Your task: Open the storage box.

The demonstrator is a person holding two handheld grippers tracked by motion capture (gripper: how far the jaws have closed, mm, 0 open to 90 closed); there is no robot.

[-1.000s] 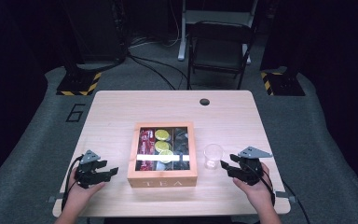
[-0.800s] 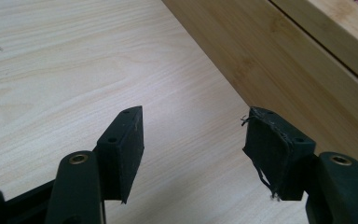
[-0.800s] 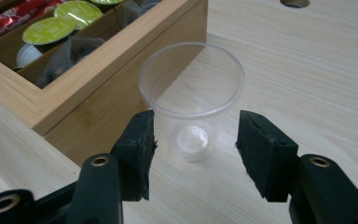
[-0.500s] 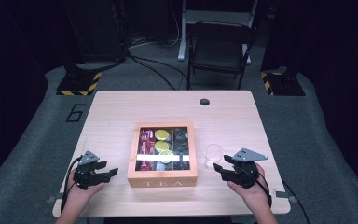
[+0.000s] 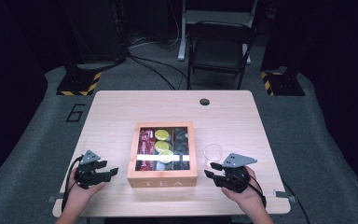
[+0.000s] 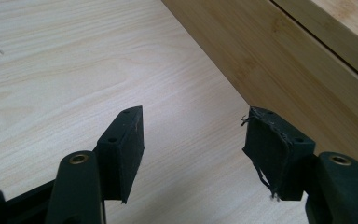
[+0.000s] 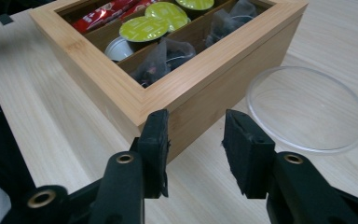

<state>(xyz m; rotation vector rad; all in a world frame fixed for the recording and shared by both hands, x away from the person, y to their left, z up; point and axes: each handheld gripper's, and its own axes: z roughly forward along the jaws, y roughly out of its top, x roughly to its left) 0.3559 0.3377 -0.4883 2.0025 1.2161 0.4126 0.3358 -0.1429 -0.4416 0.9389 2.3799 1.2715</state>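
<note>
Centrally in the high view sits one wooden box [image 5: 162, 177] lettered "TEA", three green-lidded capsules inside; left gripper [image 5: 113, 172] spread, empty; right gripper [image 5: 209, 169], empty jaws just closing, beside one clear cup [image 5: 213, 152]

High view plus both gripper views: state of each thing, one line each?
Tea box: lid shut, upright on the table.
Clear cup: upright, empty, right of the box.
Left gripper: jaws open, nothing between them.
Right gripper: jaws have just been closing, open, nothing between them, near the box corner.
</note>
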